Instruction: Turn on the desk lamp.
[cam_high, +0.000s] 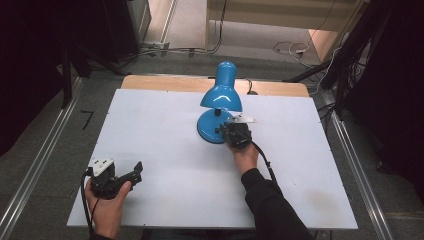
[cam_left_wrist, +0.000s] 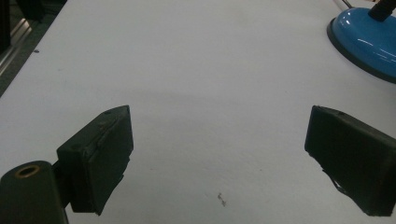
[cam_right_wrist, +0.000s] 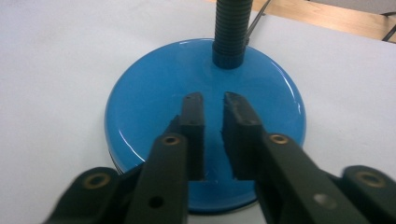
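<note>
Two grippers | right gripper nearly together over lamp base | left gripper apart, well clear of it

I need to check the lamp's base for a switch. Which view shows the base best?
The right gripper view: the blue lamp base shows nearly whole from close above, though the right gripper covers its middle. The high view shows it small, partly hidden by the lamp shade. The left gripper view catches one edge.

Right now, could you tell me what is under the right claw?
The lamp's round blue base lies under the right claw, jaws nearly closed with nothing visible between them. The jaws cover the base directly beneath them, so contact cannot be judged.
</note>
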